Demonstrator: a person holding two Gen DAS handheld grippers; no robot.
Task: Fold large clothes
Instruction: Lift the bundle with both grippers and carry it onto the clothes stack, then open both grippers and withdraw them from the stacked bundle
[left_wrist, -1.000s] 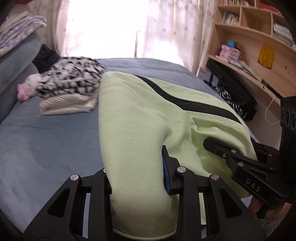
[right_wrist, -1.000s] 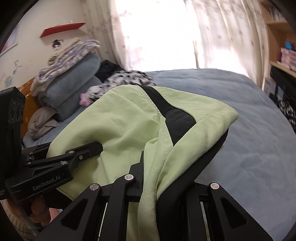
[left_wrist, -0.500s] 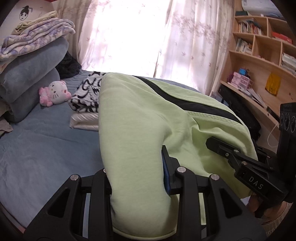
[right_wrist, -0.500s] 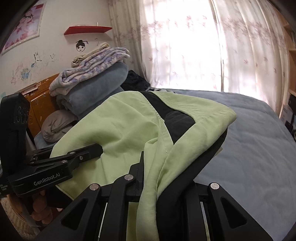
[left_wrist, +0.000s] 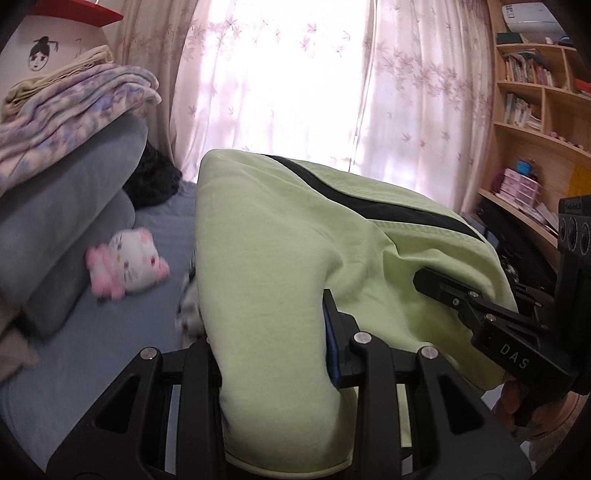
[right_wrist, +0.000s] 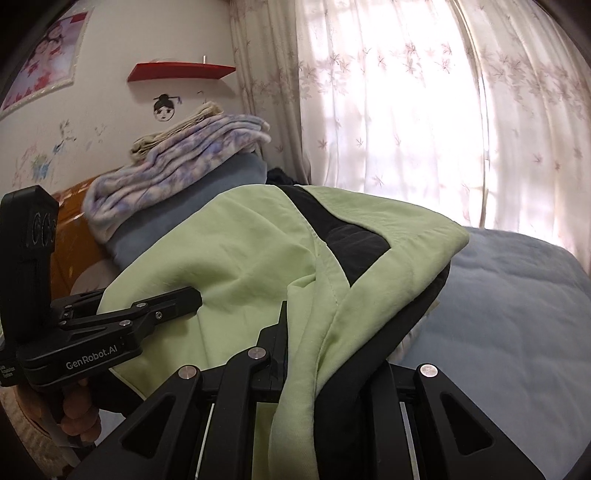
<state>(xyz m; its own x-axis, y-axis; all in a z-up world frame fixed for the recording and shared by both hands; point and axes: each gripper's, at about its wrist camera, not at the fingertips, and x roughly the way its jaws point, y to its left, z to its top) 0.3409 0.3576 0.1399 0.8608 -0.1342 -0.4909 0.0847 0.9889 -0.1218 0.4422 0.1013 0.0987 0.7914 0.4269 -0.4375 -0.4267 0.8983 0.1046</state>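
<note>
A light green garment (left_wrist: 280, 251) with a black stripe (left_wrist: 373, 199) hangs stretched between my two grippers, lifted above the blue bed (left_wrist: 110, 332). My left gripper (left_wrist: 273, 332) is shut on one bunched end of it. My right gripper (right_wrist: 325, 343) is shut on the other end, where green and black cloth (right_wrist: 258, 258) drape over the fingers. The right gripper also shows at the right of the left wrist view (left_wrist: 476, 306). The left gripper shows at the left of the right wrist view (right_wrist: 147, 314). The fingertips are hidden by cloth.
A stack of folded blankets and grey pillows (left_wrist: 62, 155) lies at the bed's head, with a pink and white plush toy (left_wrist: 125, 262) beside it. A black and white garment (left_wrist: 188, 306) peeks out behind the green one. Wooden shelves (left_wrist: 535, 122) stand at the right. Curtains (right_wrist: 406, 110) hang behind.
Both grippers have risen and tilted up with the garment held taut. The view now takes in more of the curtains, wall and blanket stack, and less of the bed.
</note>
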